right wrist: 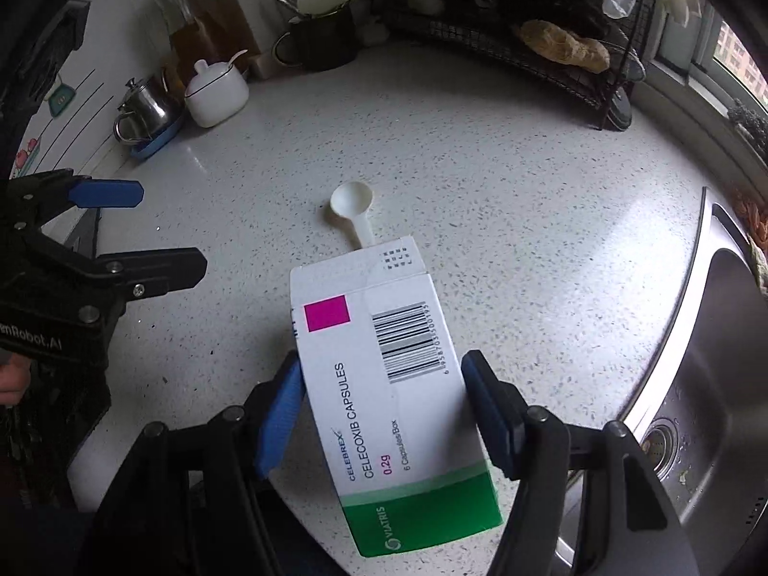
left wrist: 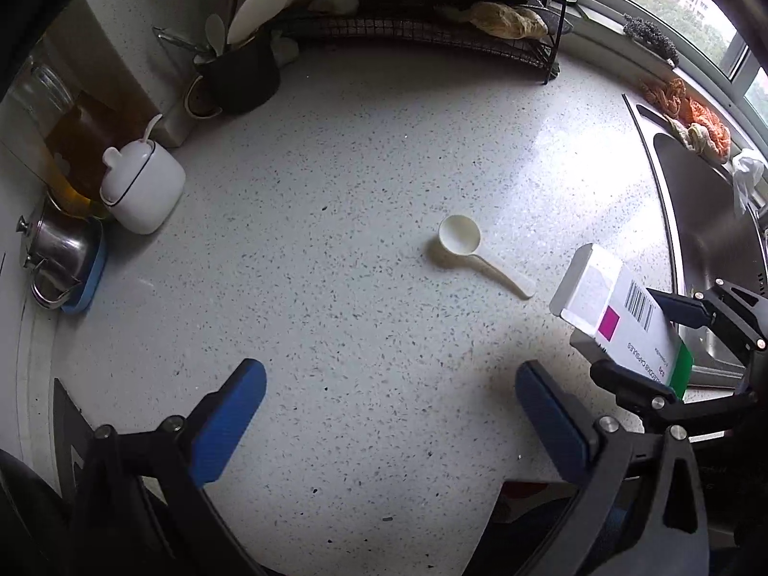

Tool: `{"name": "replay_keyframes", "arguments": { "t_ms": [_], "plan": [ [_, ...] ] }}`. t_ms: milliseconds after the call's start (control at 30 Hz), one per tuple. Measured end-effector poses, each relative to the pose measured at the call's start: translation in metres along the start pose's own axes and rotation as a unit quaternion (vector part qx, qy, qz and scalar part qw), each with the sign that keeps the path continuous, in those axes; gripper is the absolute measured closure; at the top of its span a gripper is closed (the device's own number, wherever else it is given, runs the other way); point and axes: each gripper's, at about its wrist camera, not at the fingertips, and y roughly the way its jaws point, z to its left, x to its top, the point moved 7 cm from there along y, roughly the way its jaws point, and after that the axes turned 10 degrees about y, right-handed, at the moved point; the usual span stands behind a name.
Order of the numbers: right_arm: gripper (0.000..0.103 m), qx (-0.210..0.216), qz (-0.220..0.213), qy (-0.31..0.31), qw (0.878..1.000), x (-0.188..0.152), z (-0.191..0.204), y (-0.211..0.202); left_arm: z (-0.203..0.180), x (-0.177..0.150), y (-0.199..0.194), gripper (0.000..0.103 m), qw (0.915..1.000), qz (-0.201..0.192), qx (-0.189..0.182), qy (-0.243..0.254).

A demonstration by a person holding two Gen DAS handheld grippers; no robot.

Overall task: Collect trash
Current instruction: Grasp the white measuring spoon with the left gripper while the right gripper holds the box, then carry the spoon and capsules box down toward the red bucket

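Tabletop (left wrist: 360, 153): speckled white stone; bounded at the right edge by a steel sink (right wrist: 710, 384) and at the far edge by a black wire rack (left wrist: 432, 24).
Far left corner: occupied by a black utensil pot (left wrist: 245, 72), a white lidded jar (left wrist: 144, 187) and a steel teapot (left wrist: 57, 254).
Medicine box (right wrist: 389, 384): white with a green band; gripped by its long sides in the right tongs (right wrist: 384, 413) and held tilted above the tabletop near the sink edge.
Right tongs: closed on the box, both blue pads pressed against it.
Left tongs (left wrist: 391, 413): spread wide, nothing held between them.
White scoop (left wrist: 468, 249): lying mid-tabletop, just beyond the box.
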Motion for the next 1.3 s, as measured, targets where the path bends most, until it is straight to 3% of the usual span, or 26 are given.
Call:
{"name": "replay_keyframes", "arguments": {
  "t_ms": [267,467,567,900,1067,1133,1300],
  "plan": [
    [0.040,-0.030,-0.015,0.053,0.998,0.005,-0.060,-0.025,-0.023,0.042,0.032,0.000,0.9995,0.006,-0.026,-0.019],
    [0.040,-0.047,-0.002,0.069,0.997,0.003,-0.076,-0.020,-0.028,0.060,0.060,0.000,0.9992,0.023,-0.026,-0.022],
    [0.040,-0.048,0.005,0.074,0.996,0.001,-0.087,-0.022,-0.027,0.063,0.073,0.005,0.9988,0.032,-0.025,-0.027],
    [0.040,-0.050,0.016,0.087,0.995,0.001,-0.092,-0.020,-0.016,0.055,0.097,0.043,0.9972,0.060,-0.023,-0.038],
    [0.040,-0.046,0.012,0.095,0.994,-0.002,-0.090,-0.023,-0.022,0.049,0.094,0.072,0.9981,0.053,-0.029,-0.010],
    [0.040,-0.045,0.012,0.098,0.994,-0.005,-0.088,-0.024,-0.029,0.046,0.093,0.090,0.9981,0.053,-0.032,0.001],
    [0.040,-0.045,0.004,0.100,0.994,-0.013,-0.084,-0.030,-0.045,0.035,0.090,0.093,0.9979,0.044,-0.038,0.030]
  ]
}}
